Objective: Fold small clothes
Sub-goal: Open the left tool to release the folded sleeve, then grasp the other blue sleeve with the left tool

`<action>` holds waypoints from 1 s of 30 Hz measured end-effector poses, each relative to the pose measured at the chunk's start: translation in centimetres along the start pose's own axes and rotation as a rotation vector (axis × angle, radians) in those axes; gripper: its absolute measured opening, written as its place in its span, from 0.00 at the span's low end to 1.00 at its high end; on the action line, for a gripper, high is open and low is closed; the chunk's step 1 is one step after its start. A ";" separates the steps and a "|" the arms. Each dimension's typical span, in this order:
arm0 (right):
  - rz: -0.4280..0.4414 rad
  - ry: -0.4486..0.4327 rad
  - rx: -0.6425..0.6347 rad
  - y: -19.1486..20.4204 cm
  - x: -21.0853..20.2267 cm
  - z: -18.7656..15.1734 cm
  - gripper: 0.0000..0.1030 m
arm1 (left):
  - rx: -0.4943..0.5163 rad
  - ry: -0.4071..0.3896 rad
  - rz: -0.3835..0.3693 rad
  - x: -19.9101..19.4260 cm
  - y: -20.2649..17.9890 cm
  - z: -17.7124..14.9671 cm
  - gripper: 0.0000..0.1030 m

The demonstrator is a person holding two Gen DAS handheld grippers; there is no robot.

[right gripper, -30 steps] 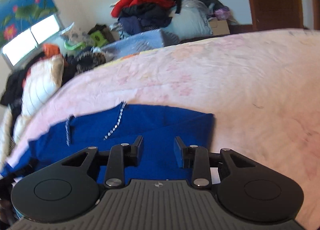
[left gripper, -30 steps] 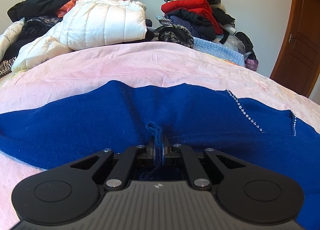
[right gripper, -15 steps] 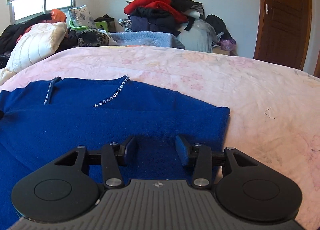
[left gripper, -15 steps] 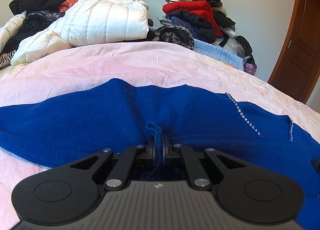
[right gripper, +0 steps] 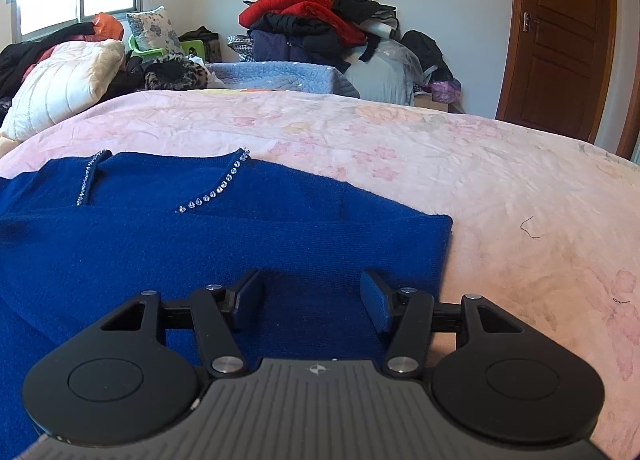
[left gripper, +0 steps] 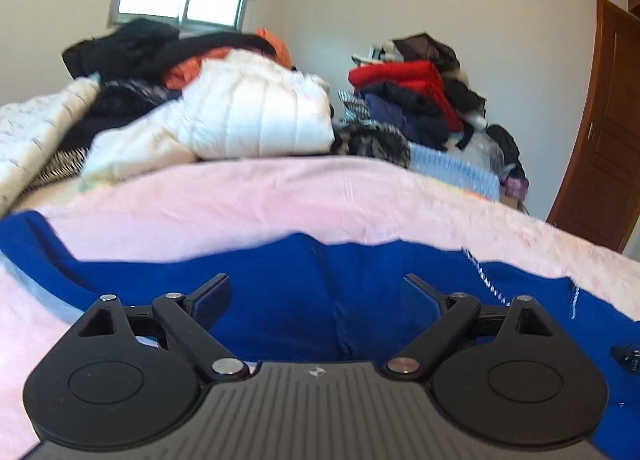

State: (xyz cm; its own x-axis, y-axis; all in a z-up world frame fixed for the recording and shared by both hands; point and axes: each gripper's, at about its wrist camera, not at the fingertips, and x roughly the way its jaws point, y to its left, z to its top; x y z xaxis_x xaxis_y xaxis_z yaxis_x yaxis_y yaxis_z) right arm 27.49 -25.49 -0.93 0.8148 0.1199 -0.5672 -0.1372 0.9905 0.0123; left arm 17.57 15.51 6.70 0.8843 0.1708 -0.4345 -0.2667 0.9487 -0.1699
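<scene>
Left gripper (left gripper: pixel 316 294) just let go of the pinched fold in the blue sweater (right gripper: pixel 168 244) and now gapes wide, holding nothing. Right gripper (right gripper: pixel 312 294) has been opening too, about halfway, empty over the sweater's edge on the pink bedspread (right gripper: pixel 460 164). Looks like that fold is laid down and it's time to regrip.

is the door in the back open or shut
Shut. The brown door sits flush in its frame in the right wrist view, with no gap showing, and its handle is towards the room.

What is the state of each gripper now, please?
Left gripper: open, jaws just opened wide, letting go of the blue sweater.
Right gripper: open, jaws just widening over the sweater, gripping nothing.
</scene>
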 end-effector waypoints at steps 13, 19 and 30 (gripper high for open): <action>0.011 0.000 0.007 -0.1 -0.1 0.1 0.59 | -0.909 0.020 0.122 -3.7 22.6 0.1 0.90; 0.010 0.000 0.007 -0.1 -0.1 0.1 0.59 | -1.084 0.008 0.176 -2.2 26.9 0.1 0.89; 0.009 0.000 0.006 0.0 -0.1 0.1 0.59 | -1.194 0.058 0.227 2.6 33.2 1.5 0.70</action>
State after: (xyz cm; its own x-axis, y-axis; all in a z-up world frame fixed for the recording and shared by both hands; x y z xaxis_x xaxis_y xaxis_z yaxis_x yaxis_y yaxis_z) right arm 27.46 -25.51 -0.83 0.8136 0.1287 -0.5670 -0.1409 0.9898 0.0225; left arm 11.61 47.82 1.31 0.7616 0.2595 -0.5938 -0.6250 0.0522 -0.7789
